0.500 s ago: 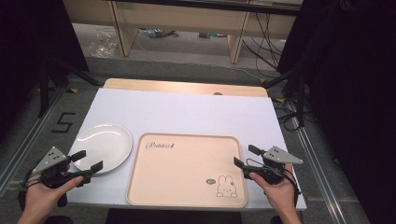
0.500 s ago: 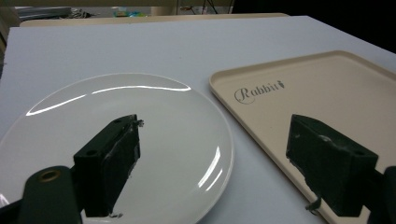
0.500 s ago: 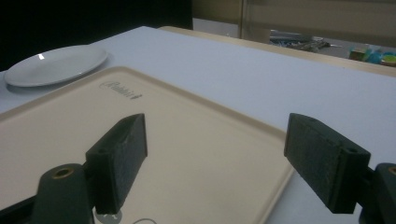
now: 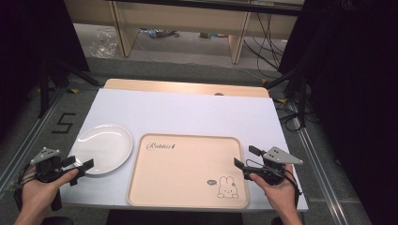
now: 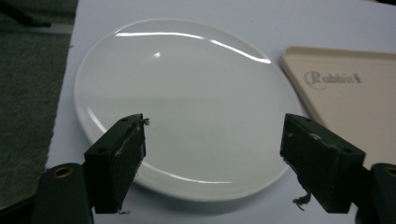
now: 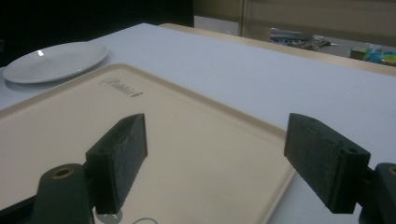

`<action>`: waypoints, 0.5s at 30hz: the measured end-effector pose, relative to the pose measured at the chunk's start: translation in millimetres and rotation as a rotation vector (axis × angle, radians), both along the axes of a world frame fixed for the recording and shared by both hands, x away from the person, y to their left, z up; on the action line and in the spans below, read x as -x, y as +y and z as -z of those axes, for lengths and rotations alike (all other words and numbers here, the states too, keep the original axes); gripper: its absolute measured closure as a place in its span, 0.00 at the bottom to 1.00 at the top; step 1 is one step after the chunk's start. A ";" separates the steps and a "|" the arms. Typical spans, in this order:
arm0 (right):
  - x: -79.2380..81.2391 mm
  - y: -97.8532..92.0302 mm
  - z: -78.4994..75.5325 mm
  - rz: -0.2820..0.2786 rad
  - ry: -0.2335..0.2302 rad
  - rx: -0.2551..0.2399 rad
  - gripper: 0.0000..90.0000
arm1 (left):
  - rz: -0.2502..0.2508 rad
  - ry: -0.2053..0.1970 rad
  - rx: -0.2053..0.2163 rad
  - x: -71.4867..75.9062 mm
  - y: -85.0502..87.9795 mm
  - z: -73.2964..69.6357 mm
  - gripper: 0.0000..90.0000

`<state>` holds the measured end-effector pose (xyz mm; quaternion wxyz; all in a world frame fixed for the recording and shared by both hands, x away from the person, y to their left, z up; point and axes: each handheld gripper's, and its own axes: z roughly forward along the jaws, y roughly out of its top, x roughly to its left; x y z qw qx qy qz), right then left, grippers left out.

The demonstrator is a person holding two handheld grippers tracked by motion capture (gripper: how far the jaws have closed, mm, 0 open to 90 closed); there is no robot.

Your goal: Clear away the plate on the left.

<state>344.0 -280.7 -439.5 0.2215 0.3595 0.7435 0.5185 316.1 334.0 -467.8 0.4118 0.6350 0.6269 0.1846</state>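
- The left gripper (image 4: 79, 168) sits at the near left corner of the table (image 4: 187, 112), its jaws spread wide with nothing between them. The forearm behind it is cut off by the bottom edge of the high view.
- The white plate (image 4: 102, 147) lies flat on the table just ahead of that gripper. In the left gripper view the plate (image 5: 187, 107) is framed between the two black jaws; whether the jaw tips touch its near rim is hard to tell, since they cover it there.
- The beige tray (image 4: 187, 171) lies just beside the plate, on its right. It bears a small script word and a rabbit drawing; the word is too fine to read surely.
- In the right gripper view the tray (image 6: 187, 154) is cut off at the bottom.
- The right gripper (image 4: 244, 159) hovers at the tray's right rim, jaws wide and empty.
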 end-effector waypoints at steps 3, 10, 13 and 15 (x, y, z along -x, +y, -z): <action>-0.7 1.1 0.7 -0.003 -0.003 -0.008 0.25 | -0.034 0.045 0.033 -2.5 4.9 3.8 0.29; 0.4 2.9 0.8 -0.001 0.013 -0.020 0.25 | -0.067 0.132 0.087 -11.3 14.8 15.3 0.32; 0.7 2.4 0.5 -0.001 0.017 -0.014 0.25 | -0.083 0.145 0.124 -13.0 16.3 17.1 0.34; 1.5 2.9 0.4 -0.008 0.042 -0.026 0.25 | -0.097 0.153 0.134 -15.0 19.2 18.0 0.36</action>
